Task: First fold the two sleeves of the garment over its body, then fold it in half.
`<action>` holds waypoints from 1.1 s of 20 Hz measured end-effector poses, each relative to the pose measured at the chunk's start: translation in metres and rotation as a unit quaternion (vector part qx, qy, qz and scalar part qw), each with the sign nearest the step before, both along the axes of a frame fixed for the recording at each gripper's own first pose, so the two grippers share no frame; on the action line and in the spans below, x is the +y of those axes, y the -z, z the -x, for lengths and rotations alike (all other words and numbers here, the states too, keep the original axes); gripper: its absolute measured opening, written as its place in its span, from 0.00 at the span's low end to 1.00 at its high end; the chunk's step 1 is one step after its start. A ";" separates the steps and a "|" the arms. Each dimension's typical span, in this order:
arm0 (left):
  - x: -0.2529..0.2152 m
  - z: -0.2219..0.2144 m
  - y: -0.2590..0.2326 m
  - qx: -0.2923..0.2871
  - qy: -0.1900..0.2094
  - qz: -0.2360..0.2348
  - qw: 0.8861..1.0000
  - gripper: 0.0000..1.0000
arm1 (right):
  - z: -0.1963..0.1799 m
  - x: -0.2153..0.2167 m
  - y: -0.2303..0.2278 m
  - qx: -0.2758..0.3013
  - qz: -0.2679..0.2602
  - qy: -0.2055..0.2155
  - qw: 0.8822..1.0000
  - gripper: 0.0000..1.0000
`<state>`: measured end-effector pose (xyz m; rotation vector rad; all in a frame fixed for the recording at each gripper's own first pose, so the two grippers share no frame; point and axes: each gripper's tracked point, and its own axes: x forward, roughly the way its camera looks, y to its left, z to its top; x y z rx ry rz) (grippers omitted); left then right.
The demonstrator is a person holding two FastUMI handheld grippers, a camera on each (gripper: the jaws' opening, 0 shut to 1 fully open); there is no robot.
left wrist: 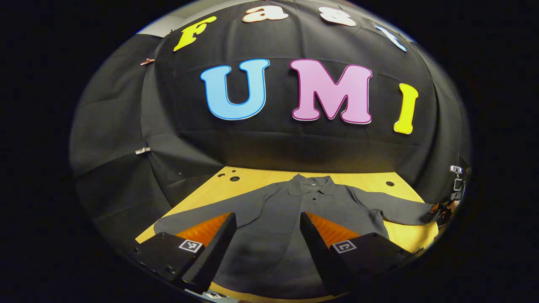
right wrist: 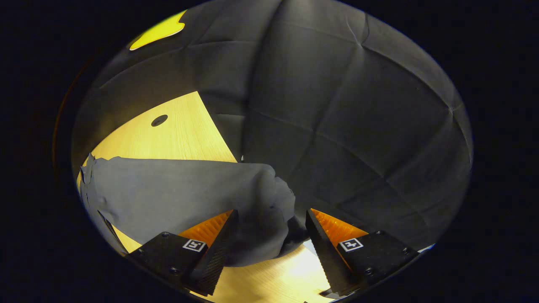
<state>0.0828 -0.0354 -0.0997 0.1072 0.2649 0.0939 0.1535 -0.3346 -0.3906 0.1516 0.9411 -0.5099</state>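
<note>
Fingers of the left gripper stand wide apart above the near part of the garment, with nothing between them but the dark cloth lying flat below. In the left gripper view the garment, a dark grey collared shirt with buttons down its front, lies spread face up on the wooden table, its collar toward the far wall and both sleeves stretched out to the sides, unfolded. Its left sleeve runs toward the near left edge of the table; its right sleeve reaches the right edge, where the other gripper shows small and dim beside the cuff.

In the right gripper view the right gripper is also released, its fingers spread. The bunched cuff end of the sleeve lies between them and rests against the inner side of the left finger, while the other finger stands clear of the cloth; neither presses on it.

Dark round holes dot the far part of the tabletop, clear of the shirt. Black cloth of the booth wall closes the scene at the back and on the left side, pinned with small clips.
</note>
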 end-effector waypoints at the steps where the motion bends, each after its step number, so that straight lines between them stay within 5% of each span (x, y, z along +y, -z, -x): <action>1: -0.002 -0.001 0.001 0.002 0.002 -0.001 1.000 0.96 | 0.000 -0.001 0.002 0.002 -0.001 0.000 1.000 0.98; 3: -0.005 -0.003 -0.001 0.001 0.007 -0.004 1.000 0.96 | 0.000 0.000 0.003 0.006 -0.013 0.003 1.000 0.96; 6: -0.007 -0.004 -0.005 0.000 0.012 -0.011 1.000 0.96 | -0.006 0.007 0.008 0.005 -0.027 0.007 1.000 0.67; 7: -0.006 -0.004 -0.006 -0.001 0.011 -0.013 1.000 0.96 | -0.004 0.008 0.009 0.010 -0.031 0.006 0.999 0.68; 12: 0.006 -0.001 -0.006 0.004 -0.001 -0.010 1.000 0.95 | -0.006 0.018 0.009 0.029 -0.030 -0.005 0.999 0.13; 15: 0.014 0.000 -0.004 0.007 -0.009 -0.006 1.000 0.95 | -0.011 0.032 -0.002 0.016 -0.068 -0.017 0.997 0.06; 22: 0.046 -0.003 -0.014 -0.002 -0.025 0.023 0.999 0.96 | -0.038 0.057 -0.067 -0.014 -0.025 -0.067 0.997 0.06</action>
